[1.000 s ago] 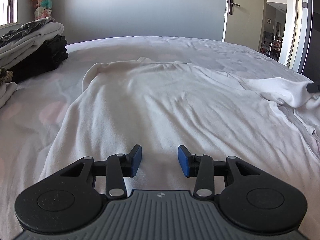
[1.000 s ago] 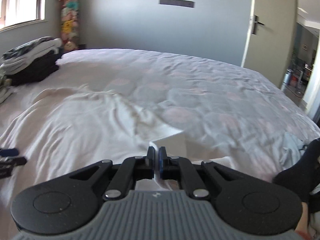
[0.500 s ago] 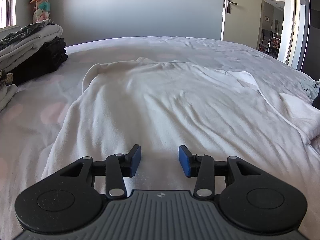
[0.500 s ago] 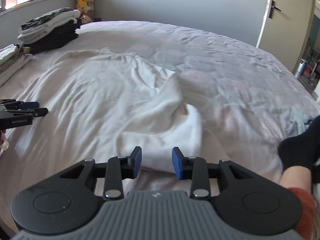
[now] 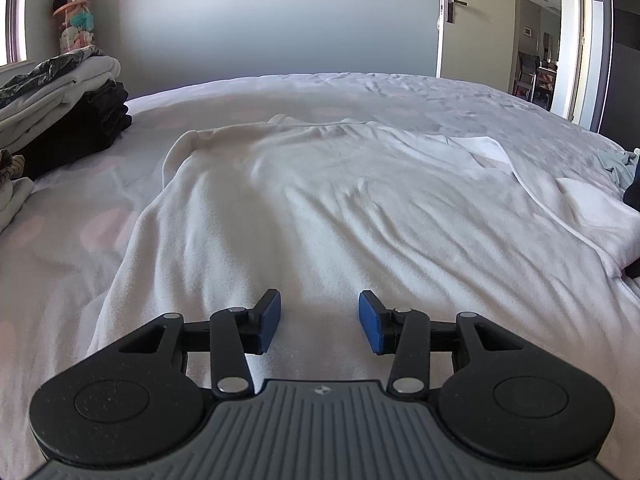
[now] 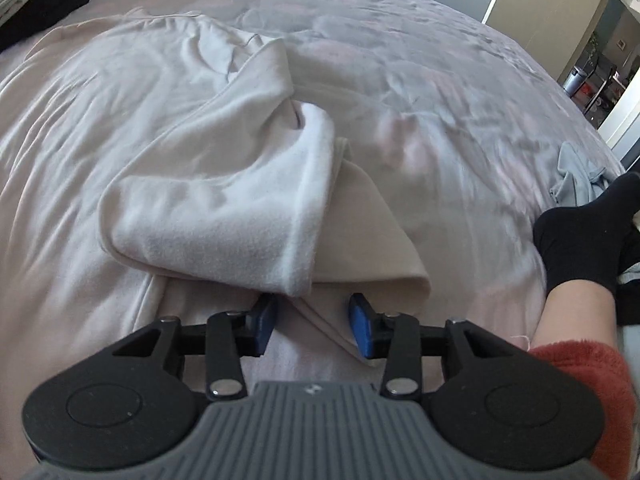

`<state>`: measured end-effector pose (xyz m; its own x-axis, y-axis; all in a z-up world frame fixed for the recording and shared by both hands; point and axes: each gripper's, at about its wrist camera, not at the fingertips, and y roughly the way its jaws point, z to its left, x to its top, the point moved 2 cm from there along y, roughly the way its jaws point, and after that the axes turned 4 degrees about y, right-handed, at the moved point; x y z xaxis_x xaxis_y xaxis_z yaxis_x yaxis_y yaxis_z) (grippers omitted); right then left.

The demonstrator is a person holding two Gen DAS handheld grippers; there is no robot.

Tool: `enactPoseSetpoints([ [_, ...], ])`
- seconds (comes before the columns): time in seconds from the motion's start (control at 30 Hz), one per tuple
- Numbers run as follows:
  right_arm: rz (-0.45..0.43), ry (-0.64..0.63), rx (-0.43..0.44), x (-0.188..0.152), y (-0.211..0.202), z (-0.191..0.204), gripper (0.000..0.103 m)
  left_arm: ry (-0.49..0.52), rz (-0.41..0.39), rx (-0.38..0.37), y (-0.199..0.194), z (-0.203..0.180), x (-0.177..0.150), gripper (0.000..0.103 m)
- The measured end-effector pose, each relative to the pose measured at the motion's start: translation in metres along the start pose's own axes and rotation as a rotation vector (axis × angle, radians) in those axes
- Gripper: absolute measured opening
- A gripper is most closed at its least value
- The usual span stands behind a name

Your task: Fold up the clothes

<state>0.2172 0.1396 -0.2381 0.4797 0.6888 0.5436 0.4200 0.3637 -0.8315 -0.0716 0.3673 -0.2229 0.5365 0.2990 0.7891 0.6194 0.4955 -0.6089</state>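
A cream-white long-sleeved garment (image 5: 320, 208) lies spread flat on the bed. My left gripper (image 5: 319, 322) hovers just above its near hem, open, with nothing between the blue pads. In the right wrist view one sleeve (image 6: 224, 200) lies folded inward across the garment body (image 6: 80, 128), its cuff end nearest me. My right gripper (image 6: 312, 326) is open and tilted steeply down over the garment's near side edge. A fold of fabric runs beneath the gap, but the pads do not press on it.
A stack of folded clothes (image 5: 60, 92) sits at the bed's far left, with plush toys (image 5: 74, 12) behind it. A person's black-socked foot (image 6: 580, 232) and a red fuzzy sleeve (image 6: 592, 380) are at right. A grey-blue cloth (image 6: 576, 176) lies near the foot.
My right gripper opened and let go of the sleeve, which dropped onto the garment. That gripper then dipped lower and pitched down. The left gripper stayed put.
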Motion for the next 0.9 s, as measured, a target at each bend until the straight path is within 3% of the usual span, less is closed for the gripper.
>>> enactPoseSetpoints([
  [0.03,0.007,0.009,0.006,0.003,0.0,-0.004,0.029,0.001,0.0,0.0,0.0,0.0,0.0,0.051],
  [0.07,0.014,0.013,0.01,0.006,-0.001,-0.007,0.005,0.003,0.0,0.001,0.0,0.0,0.0,0.051],
  [0.13,0.023,0.004,0.023,0.016,-0.01,-0.017,0.005,0.006,0.0,0.002,0.0,0.0,0.0,0.052],
  [0.3,-0.049,-0.014,-0.051,0.062,-0.056,-0.064,0.005,0.013,0.0,0.004,0.0,-0.001,-0.001,0.052],
  [0.53,-0.153,0.033,-0.235,0.128,-0.113,-0.149,0.005,0.023,-0.003,0.011,0.0,-0.002,-0.002,0.053],
  [0.63,-0.169,0.059,-0.321,0.143,-0.12,-0.181,0.005,0.029,-0.005,0.013,0.0,-0.003,-0.002,0.053],
  [0.9,-0.194,0.228,-0.422,0.152,-0.118,-0.247,0.005,0.043,-0.01,0.015,0.001,-0.002,-0.003,0.053],
])
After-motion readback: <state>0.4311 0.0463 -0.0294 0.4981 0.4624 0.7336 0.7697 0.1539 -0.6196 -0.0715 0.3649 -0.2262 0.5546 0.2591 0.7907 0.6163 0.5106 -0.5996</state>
